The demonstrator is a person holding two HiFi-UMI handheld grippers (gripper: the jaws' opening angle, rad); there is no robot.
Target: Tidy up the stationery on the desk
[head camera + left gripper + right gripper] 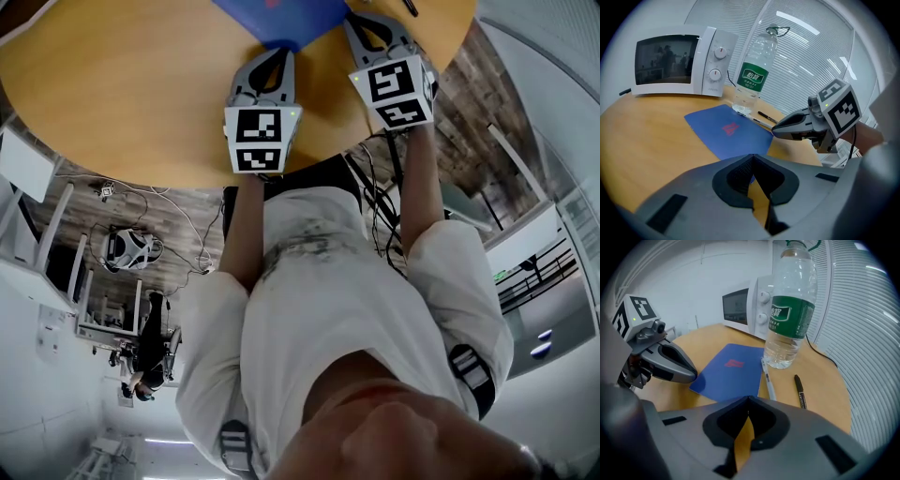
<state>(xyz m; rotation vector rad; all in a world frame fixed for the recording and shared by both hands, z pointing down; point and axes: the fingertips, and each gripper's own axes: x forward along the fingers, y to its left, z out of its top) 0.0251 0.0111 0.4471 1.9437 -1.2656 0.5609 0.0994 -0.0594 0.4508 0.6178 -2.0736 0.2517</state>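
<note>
Beside the water bottle point(790, 310), a white pen point(767, 379) and black pen point(799, 391) lie on the table point(825, 376); probably light, stiff, roll-prone, so grip mid-barrel. Your left tongs point(751, 155) and right tongs point(749, 399) are clenched, empty.

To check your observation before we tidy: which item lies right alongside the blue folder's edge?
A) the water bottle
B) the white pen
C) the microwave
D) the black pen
B: the white pen lies along the blue folder's edge, while the black pen lies apart beyond it.
</note>
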